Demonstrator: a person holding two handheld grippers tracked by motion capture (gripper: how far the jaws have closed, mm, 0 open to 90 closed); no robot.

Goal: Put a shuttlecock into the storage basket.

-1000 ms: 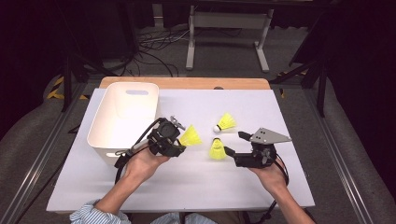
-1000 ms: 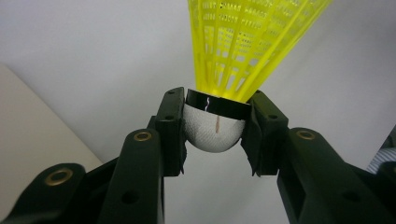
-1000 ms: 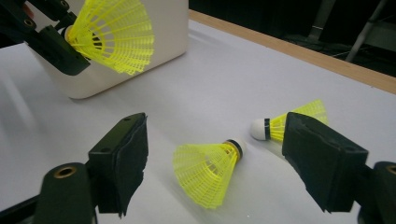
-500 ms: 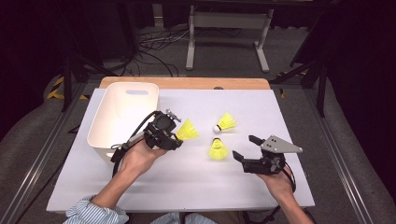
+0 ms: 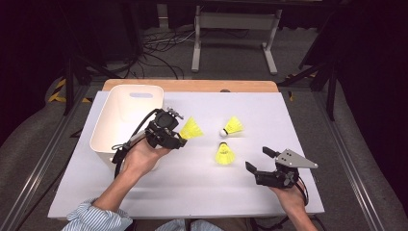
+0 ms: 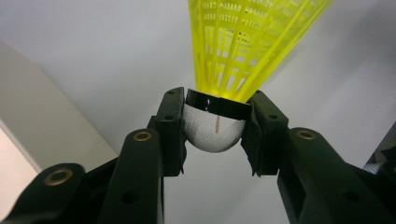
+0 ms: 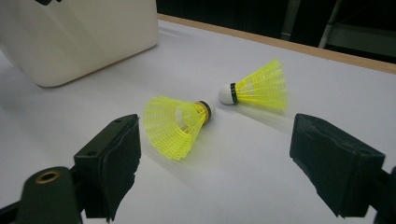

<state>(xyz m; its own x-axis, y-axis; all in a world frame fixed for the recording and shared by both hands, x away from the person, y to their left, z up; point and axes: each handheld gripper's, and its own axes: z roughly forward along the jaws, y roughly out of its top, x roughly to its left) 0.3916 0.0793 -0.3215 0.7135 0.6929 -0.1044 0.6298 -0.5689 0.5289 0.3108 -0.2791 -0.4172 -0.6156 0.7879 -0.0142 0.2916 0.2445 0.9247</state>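
My left gripper point(image 5: 177, 139) is shut on the white cork of a yellow shuttlecock point(image 5: 191, 129), held up beside the white bin point(image 5: 115, 120). In the left gripper view the jaws clamp the cork point(image 6: 212, 130) and the yellow skirt points away. Two more yellow shuttlecocks lie on the white table: one point(image 5: 225, 154) at the centre and one point(image 5: 233, 127) farther back. My right gripper point(image 5: 260, 159) is open near the front right, nothing between its jaws. The right gripper view has both lying shuttlecocks, the near one point(image 7: 175, 123) and the far one point(image 7: 259, 88), ahead of the open gripper point(image 7: 215, 163).
The white bin point(image 7: 79, 32) stands at the table's left, its inside hidden from here. A wooden edge point(image 5: 192, 85) borders the table's far side. Cables and a metal stand point(image 5: 235, 29) lie on the floor beyond. A striped sleeve point(image 5: 96, 216) enters at the bottom left.
My left gripper has lifted the shuttlecock off the table and carried it a little back and left toward the bin. My right gripper has drawn back toward the front right edge.
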